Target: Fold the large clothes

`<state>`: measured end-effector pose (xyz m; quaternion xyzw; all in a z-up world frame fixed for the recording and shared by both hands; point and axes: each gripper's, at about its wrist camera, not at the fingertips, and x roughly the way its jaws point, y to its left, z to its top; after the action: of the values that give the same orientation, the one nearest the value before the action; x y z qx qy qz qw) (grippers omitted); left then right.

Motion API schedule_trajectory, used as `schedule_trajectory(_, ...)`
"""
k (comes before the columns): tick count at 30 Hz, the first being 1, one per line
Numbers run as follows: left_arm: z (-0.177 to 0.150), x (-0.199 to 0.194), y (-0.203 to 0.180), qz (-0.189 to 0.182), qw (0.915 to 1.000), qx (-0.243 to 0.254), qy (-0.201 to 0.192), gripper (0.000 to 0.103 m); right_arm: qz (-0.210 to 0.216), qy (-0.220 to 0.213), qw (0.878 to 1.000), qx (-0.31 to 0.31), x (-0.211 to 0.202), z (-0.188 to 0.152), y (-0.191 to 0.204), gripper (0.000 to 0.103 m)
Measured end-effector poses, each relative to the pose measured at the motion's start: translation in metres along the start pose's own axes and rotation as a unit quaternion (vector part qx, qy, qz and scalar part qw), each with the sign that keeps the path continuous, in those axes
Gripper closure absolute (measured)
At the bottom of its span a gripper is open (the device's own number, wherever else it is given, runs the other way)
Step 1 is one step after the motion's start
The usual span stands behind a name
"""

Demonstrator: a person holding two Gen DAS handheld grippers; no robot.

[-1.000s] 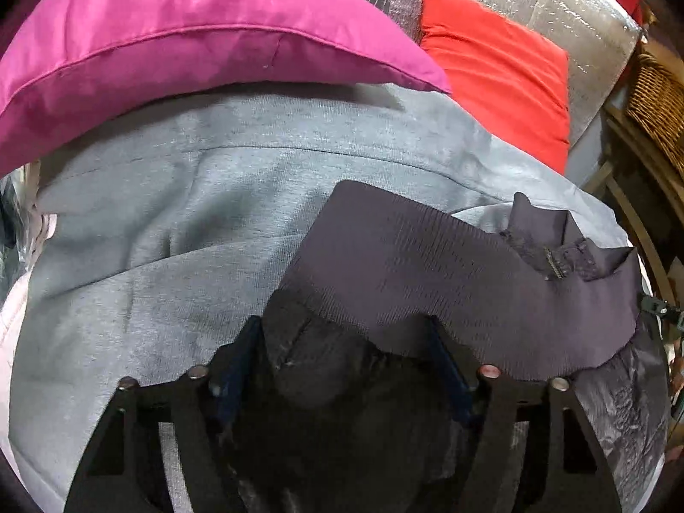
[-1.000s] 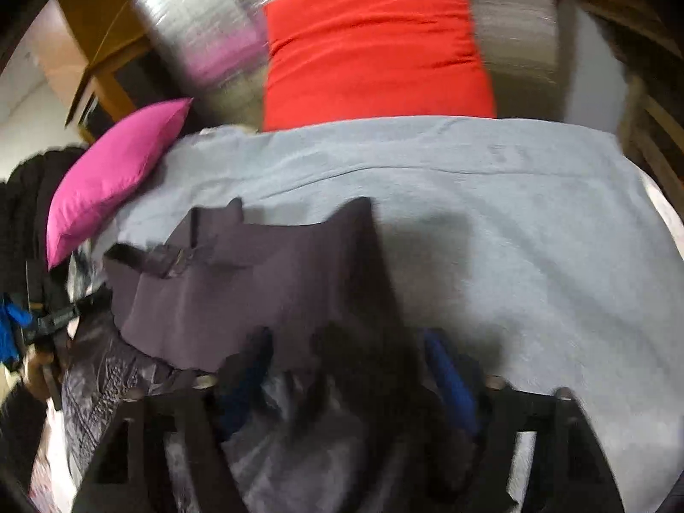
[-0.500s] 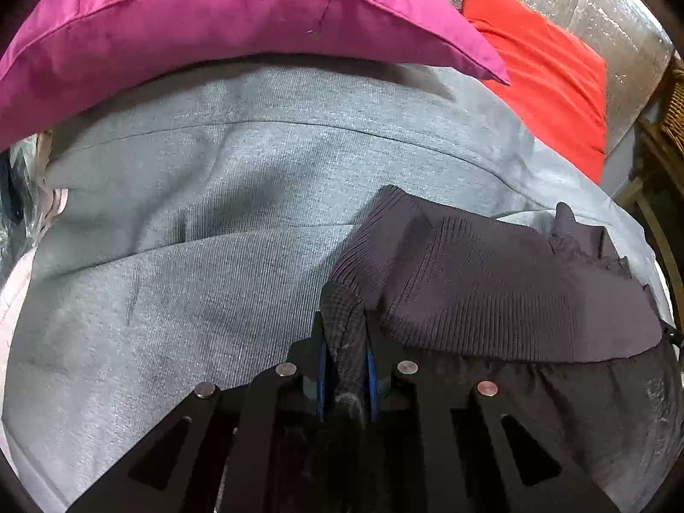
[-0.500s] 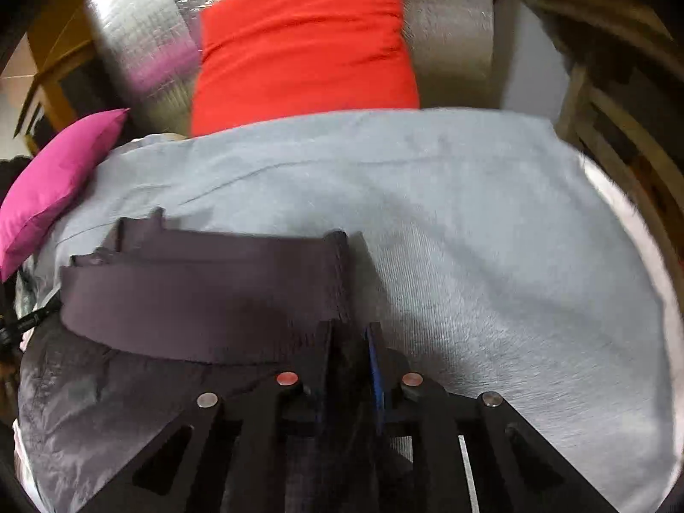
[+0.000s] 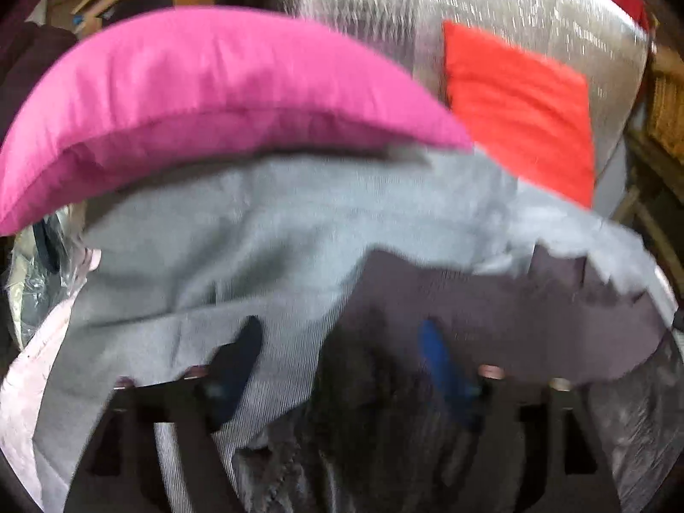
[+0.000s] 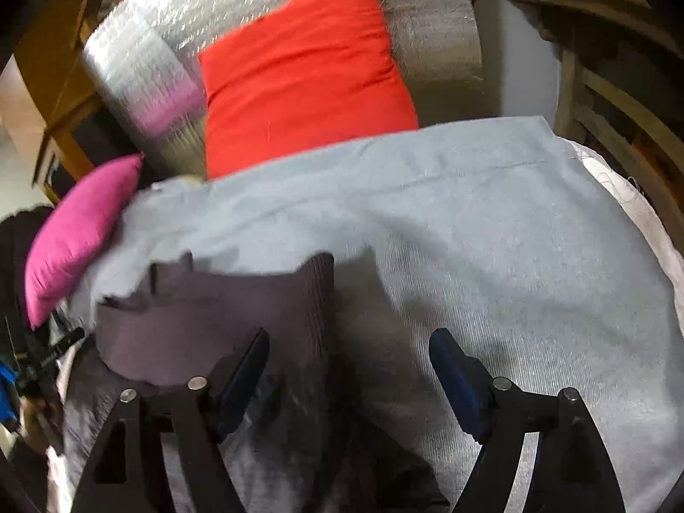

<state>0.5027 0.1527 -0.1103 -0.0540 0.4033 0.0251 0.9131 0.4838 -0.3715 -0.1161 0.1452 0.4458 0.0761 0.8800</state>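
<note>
Left gripper [image 5: 342,342]: jaws just sprung wide, nothing pinched.
Right gripper [image 6: 348,352]: jaws just spread too, empty.
Jacket [image 6: 213,320]: dark, lying on the grey sheet [image 6: 491,235].

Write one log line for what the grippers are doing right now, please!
left gripper: just opened, holds nothing | right gripper: just opened, holds nothing | dark garment: on grey cover

I see the dark garment [image 6: 205,333] lying on the grey blanket [image 6: 491,235]: a ribbed purplish-brown band [image 5: 534,333] folded flat across its far edge, with shiny dark fabric [image 6: 107,419] nearer me, rumpled. One ribbed corner [image 6: 318,269] sticks up slightly.
</note>
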Motion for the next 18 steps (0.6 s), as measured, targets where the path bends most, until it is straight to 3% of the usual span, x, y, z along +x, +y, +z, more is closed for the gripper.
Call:
schedule_trajectory(3, -0.002, 0.017, -0.004, -0.022, 0.9990, 0.000, 0.040, 0.022, 0.006, 0.029, 1.000, 0.005, 0.021, 0.003, 0.001, 0.023)
schedule_trajectory(4, -0.006, 0.022, -0.007, -0.020, 0.9982, 0.014, 0.056, 0.052, 0.002, 0.049, 0.999, -0.006, 0.032, 0.001, 0.006, 0.024)
schedule_trajectory(5, -0.008, 0.030, -0.014, -0.002, 0.9967, 0.031, 0.075, 0.078, -0.005, 0.054, 0.998, -0.020, 0.036, 0.000, 0.011, 0.049)
schedule_trajectory(6, -0.010, 0.034, -0.014, 0.004, 0.9955, 0.033, 0.088, 0.082, -0.008, 0.055, 0.998, -0.040, 0.039, 0.000, 0.020, 0.088)
schedule_trajectory(10, -0.007, 0.026, 0.002, 0.015, 0.9981, 0.014, 0.058, 0.084, -0.061, 0.003, 0.992, -0.111, 0.009, 0.006, 0.047, 0.090)
schedule_trajectory(12, -0.016, 0.049, 0.011, 0.025, 0.9949, 0.004, 0.097, 0.083, -0.079, 0.018, 0.995, -0.066, 0.021, 0.011, 0.018, 0.095)
schedule_trajectory(14, -0.022, 0.055, 0.005, 0.052, 0.9939, 0.019, 0.095, 0.083, -0.138, 0.041, 0.988, -0.058, 0.046, -0.003, 0.001, 0.103)
schedule_trajectory(18, -0.023, 0.055, -0.001, 0.064, 0.9923, 0.040, 0.098, 0.082, -0.111, 0.024, 0.993, -0.017, 0.043, -0.006, -0.016, 0.102)
